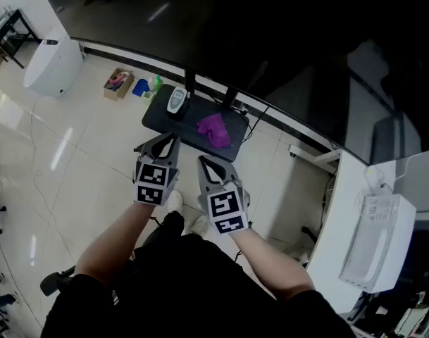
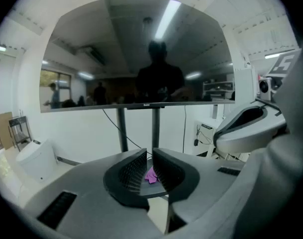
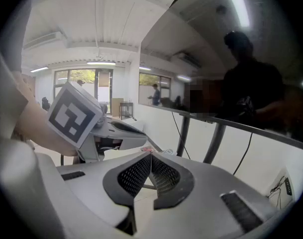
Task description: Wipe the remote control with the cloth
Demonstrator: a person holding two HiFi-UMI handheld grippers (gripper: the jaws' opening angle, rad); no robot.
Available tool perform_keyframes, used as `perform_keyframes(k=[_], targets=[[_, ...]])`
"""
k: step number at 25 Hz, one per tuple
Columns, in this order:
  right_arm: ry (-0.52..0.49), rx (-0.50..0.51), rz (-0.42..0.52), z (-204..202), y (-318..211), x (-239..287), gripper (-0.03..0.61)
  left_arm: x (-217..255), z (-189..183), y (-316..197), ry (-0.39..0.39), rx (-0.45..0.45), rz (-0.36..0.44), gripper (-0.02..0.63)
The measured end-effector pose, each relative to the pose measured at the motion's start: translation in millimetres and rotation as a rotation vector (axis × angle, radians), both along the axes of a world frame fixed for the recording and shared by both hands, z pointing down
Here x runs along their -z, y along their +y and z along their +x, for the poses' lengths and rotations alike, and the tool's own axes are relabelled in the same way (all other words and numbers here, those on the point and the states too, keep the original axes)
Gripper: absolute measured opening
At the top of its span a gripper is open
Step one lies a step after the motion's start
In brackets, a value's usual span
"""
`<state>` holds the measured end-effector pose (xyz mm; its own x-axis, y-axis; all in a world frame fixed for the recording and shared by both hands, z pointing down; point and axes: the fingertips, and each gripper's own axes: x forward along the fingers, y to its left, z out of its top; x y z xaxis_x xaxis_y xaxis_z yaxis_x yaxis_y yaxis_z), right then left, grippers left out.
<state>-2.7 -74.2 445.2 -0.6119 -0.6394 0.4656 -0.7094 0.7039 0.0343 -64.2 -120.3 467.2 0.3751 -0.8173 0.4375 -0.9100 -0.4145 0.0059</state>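
Dark shelf bears remote control, cloth; left hand-held gripper, right hand-held gripper pressed together.

We count two grippers, the left gripper and the right gripper, each with one marker cube. On one dark table we count one remote and one purple cloth. We count one screen on two posts, and one box on the floor.
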Motion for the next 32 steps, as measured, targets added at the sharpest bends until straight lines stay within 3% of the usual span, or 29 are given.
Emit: perform_keyframes(k=[8, 11, 15, 20, 29, 32], targets=[[0.028, -0.053, -0.052, -19, -60, -49, 0.025, -85, -41, -105, -0.048, 0.069, -0.114, 0.224], [0.039, -0.068, -0.077, -24, -78, -73, 0.025, -137, -49, -142, -0.064, 0.074, -0.190, 0.245], [0.050, -0.098, -0.117, -25, -95, -101, 0.025, -197, -58, -180, -0.080, 0.090, -0.265, 0.258], [0.058, -0.135, -0.158, -20, -107, -126, 0.025, -238, -61, -204, -0.061, 0.089, -0.312, 0.273], [0.056, -0.146, -0.190, -21, -113, -151, 0.025, -243, -59, -216, -0.016, 0.069, -0.291, 0.278], [0.054, -0.145, -0.195, -21, -114, -156, 0.025, -242, -59, -215, -0.023, 0.071, -0.287, 0.229]])
